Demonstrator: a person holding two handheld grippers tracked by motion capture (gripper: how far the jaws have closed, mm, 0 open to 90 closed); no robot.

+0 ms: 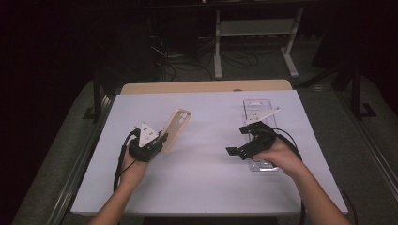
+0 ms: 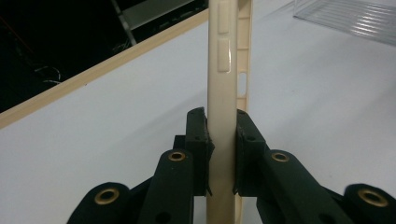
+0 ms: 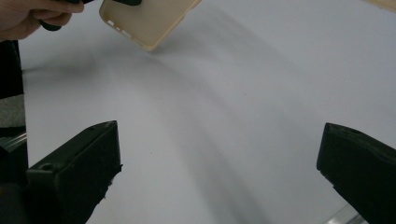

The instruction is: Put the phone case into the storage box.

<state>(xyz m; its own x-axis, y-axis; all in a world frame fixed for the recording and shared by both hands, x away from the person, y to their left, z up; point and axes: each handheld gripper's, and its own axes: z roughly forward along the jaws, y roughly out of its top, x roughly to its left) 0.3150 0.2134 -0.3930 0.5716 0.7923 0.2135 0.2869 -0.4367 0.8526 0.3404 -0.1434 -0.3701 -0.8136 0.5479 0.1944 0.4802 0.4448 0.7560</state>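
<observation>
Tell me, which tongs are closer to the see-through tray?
Right. The right tongs hover open directly over the clear tray; the left tongs are across the table, clamping the beige phone case.

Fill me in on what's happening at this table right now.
A person works at a white table with a handheld gripper in each hand. The left gripper is shut on a beige phone case, pinching its edge and holding it tilted up off the surface. The right gripper is open and holds nothing, hovering over a clear plastic tray lying flat on the table's right side.
</observation>
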